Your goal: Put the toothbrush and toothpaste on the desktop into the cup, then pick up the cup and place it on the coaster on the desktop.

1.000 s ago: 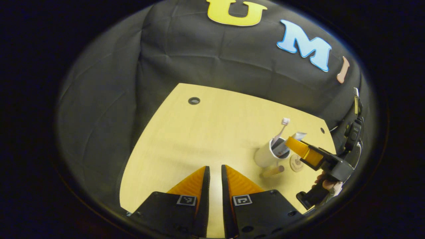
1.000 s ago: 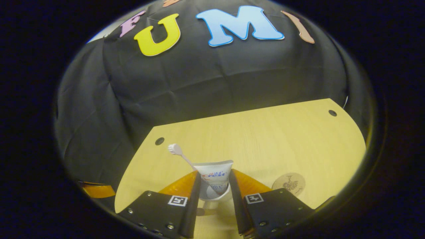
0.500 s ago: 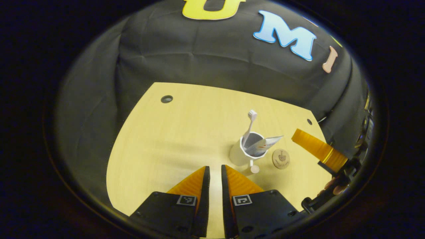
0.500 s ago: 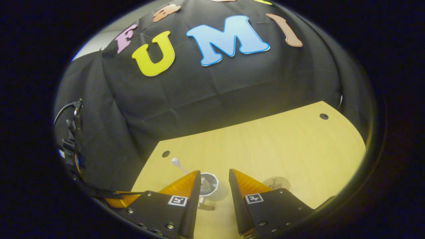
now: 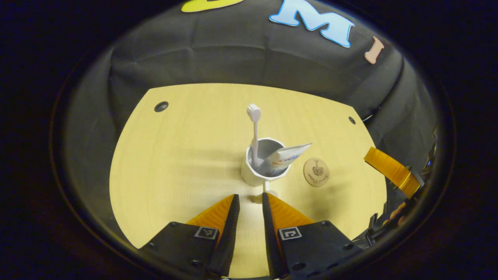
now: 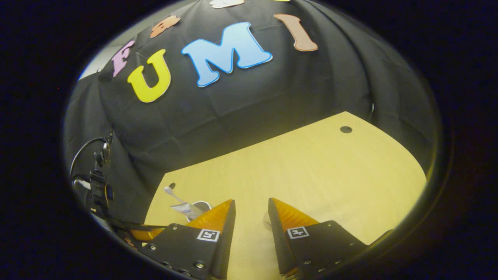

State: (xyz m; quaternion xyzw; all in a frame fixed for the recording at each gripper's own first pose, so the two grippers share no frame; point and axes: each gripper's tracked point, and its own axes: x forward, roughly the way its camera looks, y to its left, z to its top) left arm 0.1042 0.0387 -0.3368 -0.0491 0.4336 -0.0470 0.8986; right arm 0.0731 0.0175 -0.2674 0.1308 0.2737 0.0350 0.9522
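Our left gripper [image 5: 251, 202] hangs with its jaws a narrow slit apart, grasping nothing, aimed at the cup [image 5: 260, 171] just ahead. Our right gripper [image 6: 251, 210] is released and empty, off to the side. The cup stands mid-desktop [image 5: 186, 155], well in from the edges, with toothbrush [image 5: 254, 128] and toothpaste [image 5: 286, 157] inside, the coaster [image 5: 316, 172] just beside it. We judge loading done; next, the jaws must widen to clasp the cup.

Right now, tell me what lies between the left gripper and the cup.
In the left gripper view, only bare desktop lies between the left gripper and the cup.
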